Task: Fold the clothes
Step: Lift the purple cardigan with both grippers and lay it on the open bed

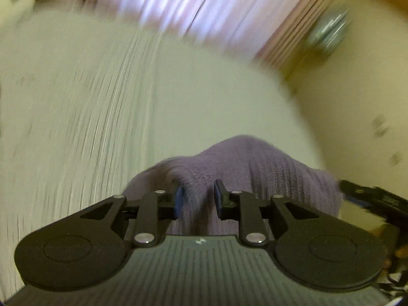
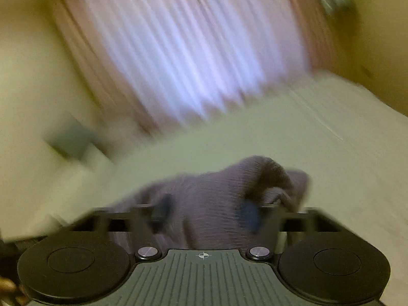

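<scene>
The wide pale green-white bed cover (image 1: 89,107) fills most of the left wrist view, blurred into streaks, and in the right wrist view it (image 2: 293,137) runs from 9 o'clock across to 3 o'clock. Behind it, toward 12 o'clock in both views, hangs a pink-lilac pleated curtain (image 2: 183,51), bright where light comes through. The cream wall (image 1: 357,97) stands at 2 to 3 o'clock in the left view. The purple knitted garment (image 1: 267,168) lies bunched on the bed cover at 6 o'clock, just in front of the left gripper (image 1: 197,197); this gripper's blue pads are close together with a fold of the knit pinched between them, so it has hold of the cloth. In the right view the same garment (image 2: 211,191) makes a hump at 6 o'clock with a dark rolled fold at its right end. The right gripper (image 2: 207,213) has its fingers spread wide; the cloth lies between them, but the pads do not press on it.
</scene>
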The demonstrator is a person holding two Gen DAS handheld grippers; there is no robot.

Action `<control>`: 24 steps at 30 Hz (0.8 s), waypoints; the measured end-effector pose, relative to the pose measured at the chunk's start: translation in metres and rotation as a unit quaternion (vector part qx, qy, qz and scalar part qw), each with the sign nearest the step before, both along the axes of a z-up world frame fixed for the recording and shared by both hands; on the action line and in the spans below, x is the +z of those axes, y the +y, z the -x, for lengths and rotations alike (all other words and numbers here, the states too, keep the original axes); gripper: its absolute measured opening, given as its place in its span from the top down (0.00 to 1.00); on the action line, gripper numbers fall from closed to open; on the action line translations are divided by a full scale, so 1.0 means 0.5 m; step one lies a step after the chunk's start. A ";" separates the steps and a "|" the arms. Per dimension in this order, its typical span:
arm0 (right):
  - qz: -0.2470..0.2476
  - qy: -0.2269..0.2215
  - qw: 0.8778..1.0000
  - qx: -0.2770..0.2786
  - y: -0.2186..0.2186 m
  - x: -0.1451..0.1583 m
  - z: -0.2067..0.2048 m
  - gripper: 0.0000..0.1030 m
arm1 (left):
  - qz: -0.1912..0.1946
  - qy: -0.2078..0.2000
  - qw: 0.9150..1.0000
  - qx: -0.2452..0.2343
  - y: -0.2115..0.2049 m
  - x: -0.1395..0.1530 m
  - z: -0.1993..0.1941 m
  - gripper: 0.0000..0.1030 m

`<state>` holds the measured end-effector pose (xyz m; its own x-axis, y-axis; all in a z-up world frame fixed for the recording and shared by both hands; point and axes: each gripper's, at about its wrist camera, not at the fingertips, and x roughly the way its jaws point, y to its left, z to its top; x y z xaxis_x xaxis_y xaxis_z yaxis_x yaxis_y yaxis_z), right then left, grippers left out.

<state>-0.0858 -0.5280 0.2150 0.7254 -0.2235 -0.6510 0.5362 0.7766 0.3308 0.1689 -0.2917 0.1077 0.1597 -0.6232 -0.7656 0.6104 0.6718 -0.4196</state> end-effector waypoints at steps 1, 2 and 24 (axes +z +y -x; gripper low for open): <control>-0.001 0.038 0.999 -0.016 -0.012 -0.044 0.032 0.30 | -0.032 0.018 0.999 0.000 -0.014 -0.046 0.020 0.81; -0.010 0.070 0.997 -0.030 -0.022 -0.088 0.067 0.30 | -0.050 0.023 0.998 -0.006 -0.020 -0.074 0.033 0.81; 0.029 0.183 0.983 -0.002 0.057 -0.572 0.226 0.30 | -0.106 -0.108 0.988 -0.039 0.015 -0.441 0.217 0.70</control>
